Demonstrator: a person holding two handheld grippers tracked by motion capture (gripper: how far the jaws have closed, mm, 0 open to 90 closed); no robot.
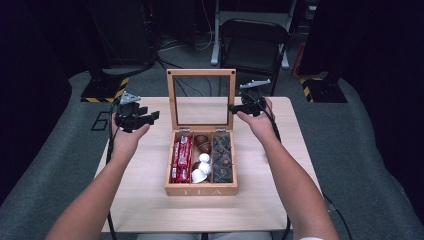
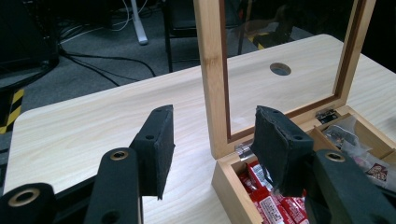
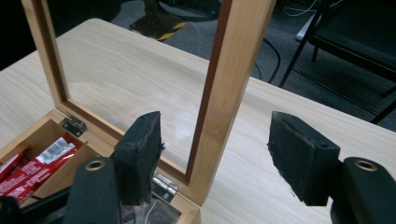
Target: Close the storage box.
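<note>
A wooden tea box (image 1: 201, 190) marked TEA sits mid-table with its glass-paned lid (image 1: 201, 72) standing upright. Its three compartments hold red packets (image 1: 181, 160), brown and white capsules (image 1: 202, 159) and dark sachets (image 1: 222, 157). My left gripper (image 1: 146, 119) hovers open to the left of the lid, with nothing between its pads (image 2: 156, 147); the lid's left frame post (image 2: 212, 74) stands ahead in the gap. My right gripper (image 1: 239, 107) is open at the lid's right edge, and the right frame post (image 3: 231, 93) rises between its pads (image 3: 299, 156) without touching them.
The light wooden table (image 1: 140, 200) has a round cable hole (image 2: 280, 69) behind the box. A black folding chair (image 1: 255, 47) stands beyond the far edge, with cables and yellow-black striped stand bases (image 1: 107, 90) on the grey floor. Bare tabletop lies on both sides of the box.
</note>
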